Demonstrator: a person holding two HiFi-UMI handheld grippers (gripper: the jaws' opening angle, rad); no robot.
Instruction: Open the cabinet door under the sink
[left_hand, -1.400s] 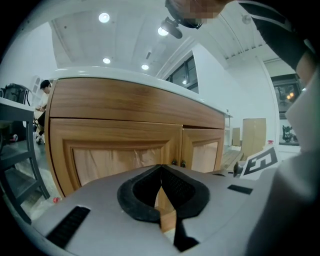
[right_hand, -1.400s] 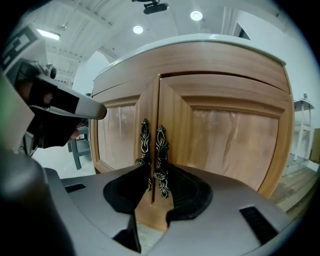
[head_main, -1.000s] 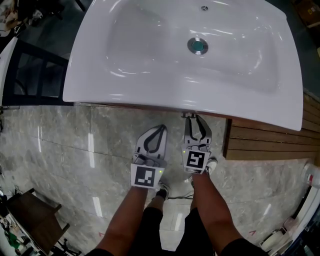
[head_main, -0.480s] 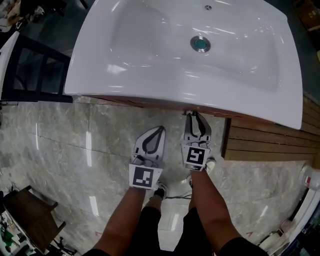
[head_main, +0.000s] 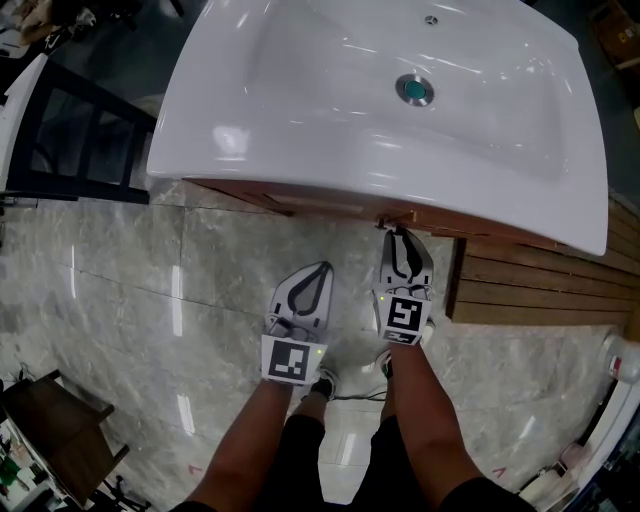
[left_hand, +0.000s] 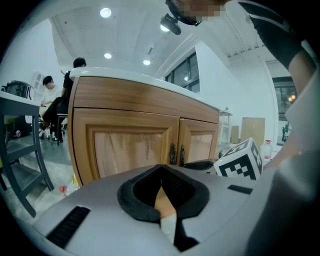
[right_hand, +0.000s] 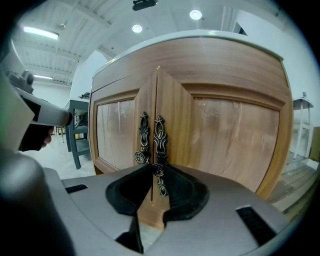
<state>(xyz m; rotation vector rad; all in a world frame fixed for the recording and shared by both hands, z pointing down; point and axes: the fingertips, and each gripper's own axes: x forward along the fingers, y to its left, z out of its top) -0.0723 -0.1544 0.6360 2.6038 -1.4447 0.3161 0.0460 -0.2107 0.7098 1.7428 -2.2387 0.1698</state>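
Since the cabinet door (right_hand: 225, 135) is a wide wooden board on hinges, it should feel stiff and a bit heavy. It will likely swing if you pull it gently. It sits under the white sink (head_main: 300, 170). It is the right one of two doors that meet in the middle of the cabinet (left_hand: 125, 97). It looks shut, or open only a crack; I cannot tell which.

The best place to hold it is the dark metal handle (right_hand: 160, 135) by the middle edge. That spot is far from the hinges, so a small pull does a lot. The handle is thin and hard, with a little round knob (right_hand: 158, 170) at the bottom. Metal can be slippery, so your grip may slide off if you tug fast or sideways. Pull straight toward you and let the door swing round in a curve.

Your right gripper (right_hand: 156, 172) is nearly closed. Its two black tips pinch that little knob, and nothing else is in it. The other door's handle (right_hand: 143, 135) sits just beside it and is not touched.

Your left gripper (left_hand: 161, 168) is closed with its tips together, and it holds nothing. It hangs over the floor (head_main: 150, 260), to the left of the right gripper and away from the cabinet.
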